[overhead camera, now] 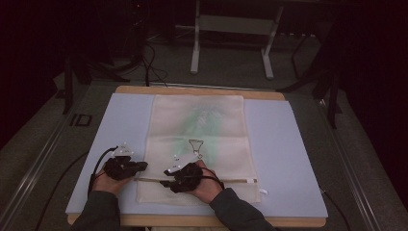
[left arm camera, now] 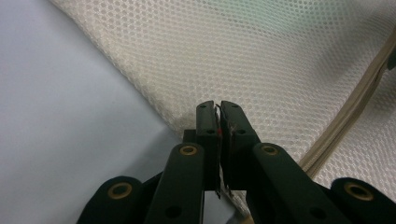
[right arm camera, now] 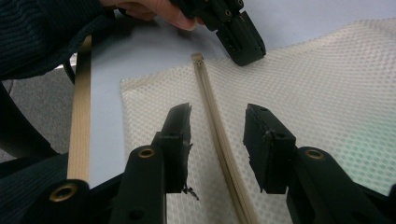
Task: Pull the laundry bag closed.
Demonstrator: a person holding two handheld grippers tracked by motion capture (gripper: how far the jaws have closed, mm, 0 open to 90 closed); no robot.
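A cream mesh bag (overhead camera: 197, 125) lies flat on the pale blue mat (overhead camera: 288, 144), with a green shape and a dark outline showing through it. Its beige zipper (overhead camera: 231, 180) runs across the near end. My left gripper (overhead camera: 143, 165) sits at the bag's left edge near the zipper's end (right arm camera: 198, 57). In the left gripper view its jaws (left arm camera: 219, 105) stand almost together, with a sliver of mesh (left arm camera: 261, 56) fabric between them. My right gripper (right arm camera: 217, 112) is open just above the bag, its jaws on either side of the zipper (right arm camera: 210, 98), touching nothing. It points left toward the left gripper (right arm camera: 245, 53).
The mat lies on a wooden table (overhead camera: 192, 90) whose front edge (right arm camera: 79, 116) runs close by my right forearm. Cables (overhead camera: 96, 166) trail from the grippers. Beyond the table are a dark floor and a metal frame's legs (overhead camera: 195, 53).
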